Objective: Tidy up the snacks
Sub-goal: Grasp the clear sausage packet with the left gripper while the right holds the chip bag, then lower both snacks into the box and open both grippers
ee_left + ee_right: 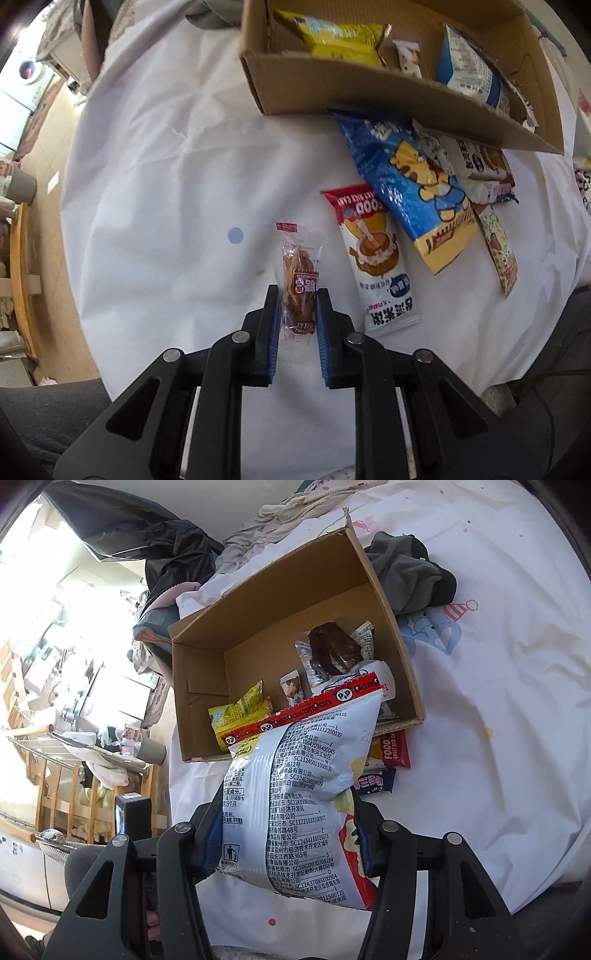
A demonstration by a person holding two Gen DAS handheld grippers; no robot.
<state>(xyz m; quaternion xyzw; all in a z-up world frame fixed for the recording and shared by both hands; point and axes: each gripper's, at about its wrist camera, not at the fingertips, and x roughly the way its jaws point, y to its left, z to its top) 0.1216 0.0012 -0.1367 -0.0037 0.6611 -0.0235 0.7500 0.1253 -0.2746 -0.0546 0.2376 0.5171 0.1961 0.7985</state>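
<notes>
While the left gripper [297,295] stands straight down over the white sheet [166,166], its two blue-padded jaws are pressed against either side of a small clear-wrapped brown snack [300,291], which lies flat on the sheet with its red-tabbed end reaching out past the fingertips. Just beyond the jaws and to their right lie a red-topped rice cake packet [373,254] and, overlapping it, a blue bag with a cartoon tiger [413,188]; farther ahead stands the open cardboard box [332,88], a yellow packet [343,37] already inside. The right gripper [288,812] is clamped on a large white bag with a red sealed strip [295,775], carried clear of the sheet with its top edge hanging before the near wall of the cardboard box [207,686], where a dark brown wrapped snack [332,650] rests against the far side. By the look of it, the step in hand is the pickup of the small snack on the left, with the right-hand bag waiting to go in. The next move likely calls for a clean lift, since the wrapper is slippery and thin, then a carry forward over the box wall before either pair of jaws lets go.
</notes>
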